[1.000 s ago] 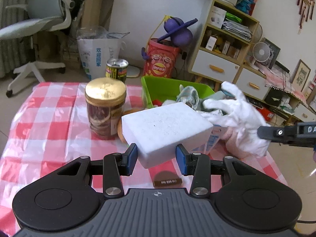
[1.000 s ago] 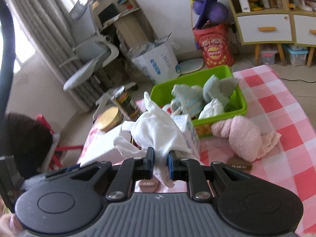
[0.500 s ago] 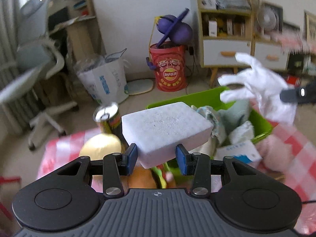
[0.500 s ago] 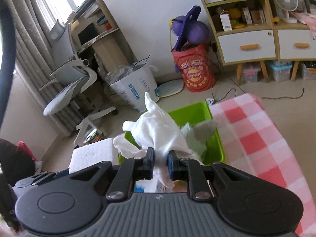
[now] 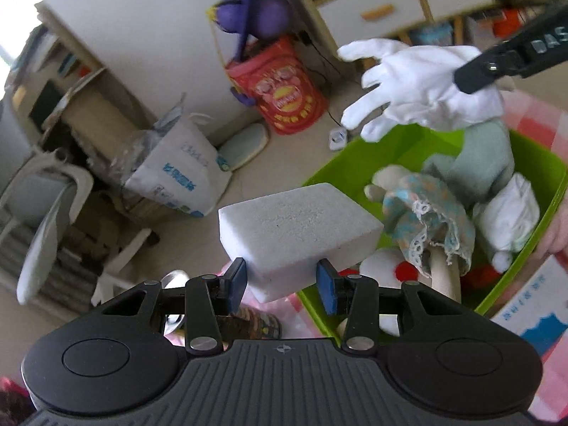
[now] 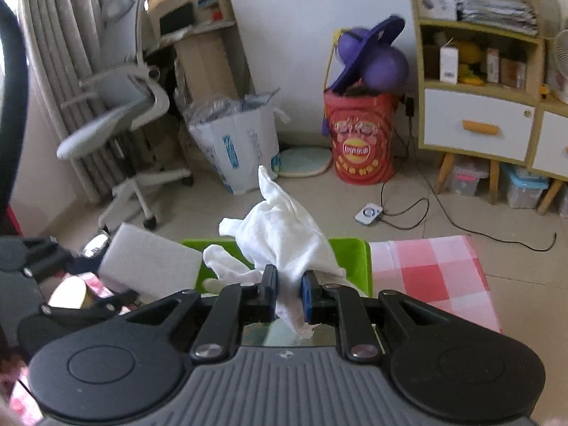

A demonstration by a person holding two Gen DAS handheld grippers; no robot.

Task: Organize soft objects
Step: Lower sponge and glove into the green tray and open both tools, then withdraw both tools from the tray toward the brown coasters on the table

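Fig.: two-handed drop-off of soft items over a green bin (image 5: pixel 525 177).

Risks. (a) Left gripper (image 5: pixel 282 280) holds a white foam sponge block (image 5: pixel 301 227) by its near lower end only; most of the block sticks out past the blue pads (image 5: pixel 325 293), w/ the near end sitting over the bin's rim, not its middle. Let go here and, in my judgement, it could tip off the rim onto the checked tablecloth (image 6: pixel 433 277) or the floor. (b) Right gripper (image 6: pixel 288 293) pinches a white cotton glove (image 5: pixel 419 88) by a fold near the cuff; thin cloth may cling to the pads on release, or drape over the far wall of the bin. (c) Both grippers are close together over the same bin, so a bump between them is possible. (d) Bin is already part full: a grey-green plush toy (image 5: pixel 475 167), a doll in a lace-trimmed floral dress (image 5: pixel 422 213), a white rolled cloth (image 5: pixel 511 213). A springy block may bounce off these.

Positions. Sponge: betw. the left pads, clamped, jaws about half apart. Glove: in the right view it fans up and fwd from fully closed jaws, above the bin's far edge; in the left view it hangs above the bin's contents, up and to the right of the sponge.
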